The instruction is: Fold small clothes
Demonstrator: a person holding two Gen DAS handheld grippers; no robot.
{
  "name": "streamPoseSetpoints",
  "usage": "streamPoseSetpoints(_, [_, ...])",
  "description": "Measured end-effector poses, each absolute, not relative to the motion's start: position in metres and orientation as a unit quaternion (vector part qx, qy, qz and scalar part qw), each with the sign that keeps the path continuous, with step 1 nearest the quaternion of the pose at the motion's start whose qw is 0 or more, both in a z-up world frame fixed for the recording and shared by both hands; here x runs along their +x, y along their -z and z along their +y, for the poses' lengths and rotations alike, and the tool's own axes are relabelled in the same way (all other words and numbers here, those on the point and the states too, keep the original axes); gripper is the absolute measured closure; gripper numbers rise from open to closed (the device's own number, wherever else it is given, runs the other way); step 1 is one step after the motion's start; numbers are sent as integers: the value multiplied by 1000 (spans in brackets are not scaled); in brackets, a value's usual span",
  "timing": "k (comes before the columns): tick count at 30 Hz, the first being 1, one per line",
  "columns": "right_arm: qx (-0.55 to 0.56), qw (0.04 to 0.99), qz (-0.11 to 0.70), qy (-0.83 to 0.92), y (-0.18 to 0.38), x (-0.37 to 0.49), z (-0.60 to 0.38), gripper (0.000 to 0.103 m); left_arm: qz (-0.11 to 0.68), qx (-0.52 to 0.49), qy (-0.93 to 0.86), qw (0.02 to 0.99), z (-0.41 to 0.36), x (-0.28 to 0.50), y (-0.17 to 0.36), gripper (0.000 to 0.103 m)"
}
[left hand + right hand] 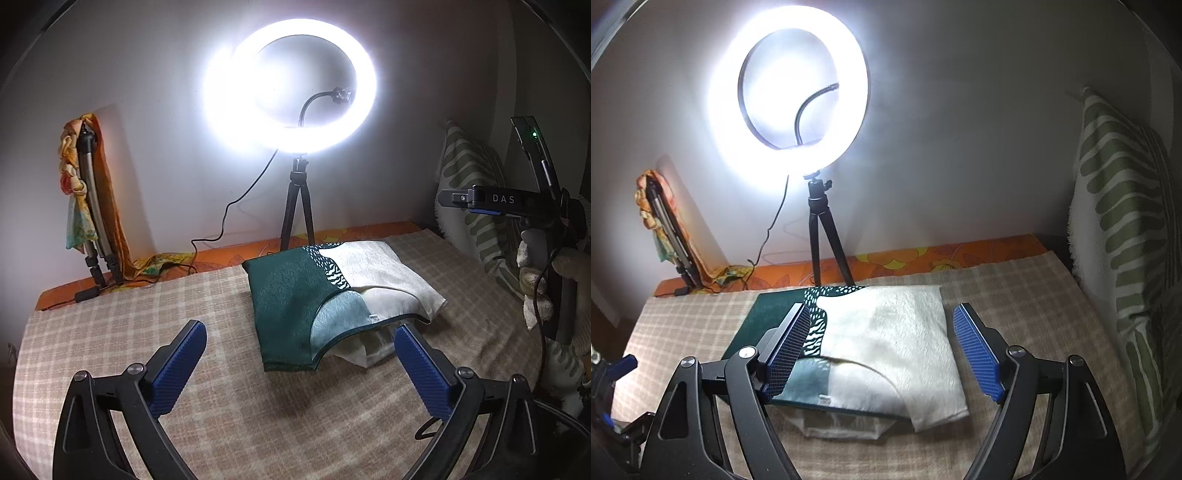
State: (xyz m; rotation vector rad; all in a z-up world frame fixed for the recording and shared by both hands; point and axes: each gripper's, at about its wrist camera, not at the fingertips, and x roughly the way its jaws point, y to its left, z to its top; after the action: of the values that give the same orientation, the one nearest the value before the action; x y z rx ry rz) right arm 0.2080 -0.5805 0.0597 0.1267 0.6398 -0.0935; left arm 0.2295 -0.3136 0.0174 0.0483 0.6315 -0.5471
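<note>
A folded small garment (291, 295), dark green on the left and fuzzy white on the right, lies flat on the beige checked blanket (147, 295). A white inner layer pokes out under its near edge. My left gripper (298, 328) hovers above the near side of the garment, open, with nothing between its blue pads. In the right wrist view the same garment (886, 339) lies below my right gripper (882, 307), which stands open and empty over it. The right gripper's body (498, 201) shows at the right edge of the left wrist view.
A lit ring light (291, 85) on a black tripod (297, 206) stands behind the garment, its cable (218, 229) trailing left. A folded tripod draped in orange cloth (92, 192) leans on the wall. A green-striped pillow (1126, 240) stands at the right.
</note>
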Motion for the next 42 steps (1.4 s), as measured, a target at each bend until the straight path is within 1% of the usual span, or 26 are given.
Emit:
streamPoseSetpoints(7, [47, 947, 307, 80, -65, 175, -549, 22, 298, 32, 266, 916, -293, 202, -21, 0])
streamPoseSetpoints(20, [42, 941, 315, 112, -48, 114, -497, 21, 287, 51, 268, 918, -270, 161, -17, 0])
streamPoseSetpoints(29, [37, 943, 304, 128, -37, 102, -483, 21, 282, 45, 263, 922, -260, 150, -1, 0])
streamPoseSetpoints(35, [48, 943, 300, 134, -26, 100, -477, 21, 305, 57, 244, 919, -258, 155, 14, 0])
streamPoseSetpoints(42, [30, 944, 301, 135, -13, 101, -464, 21, 314, 53, 234, 919, -252, 161, 22, 0])
